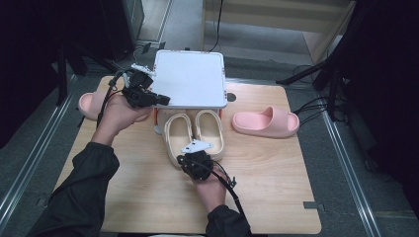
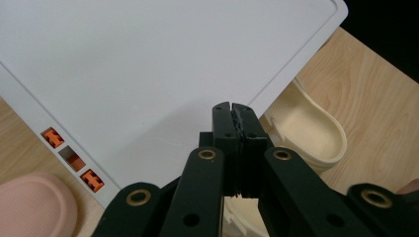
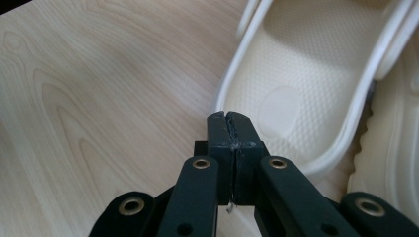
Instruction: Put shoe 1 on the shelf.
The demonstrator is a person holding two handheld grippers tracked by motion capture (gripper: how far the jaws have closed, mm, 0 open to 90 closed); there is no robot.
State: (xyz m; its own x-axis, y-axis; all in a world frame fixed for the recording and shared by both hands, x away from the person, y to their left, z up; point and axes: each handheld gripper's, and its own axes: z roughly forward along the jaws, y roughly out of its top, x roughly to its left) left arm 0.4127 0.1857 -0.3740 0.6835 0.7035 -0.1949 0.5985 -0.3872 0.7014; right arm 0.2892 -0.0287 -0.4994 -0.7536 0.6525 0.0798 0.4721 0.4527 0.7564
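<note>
Two cream slippers (image 1: 194,133) sit mid-frame, toes under the white shelf (image 1: 189,78). Your right gripper (image 3: 230,117), jaws together and empty, is at the left one's heel: part the jaws, then grip the rim. Your left gripper (image 2: 232,107), also closed, hovers over the shelf.

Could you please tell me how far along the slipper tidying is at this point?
Done: the cream slippers sit paired, toes under the white rack. In hand: nothing; the right gripper, shut and empty, is at their heels, and the left gripper, shut, is at the rack's edge. Left: the two pink slippers lie apart.
</note>
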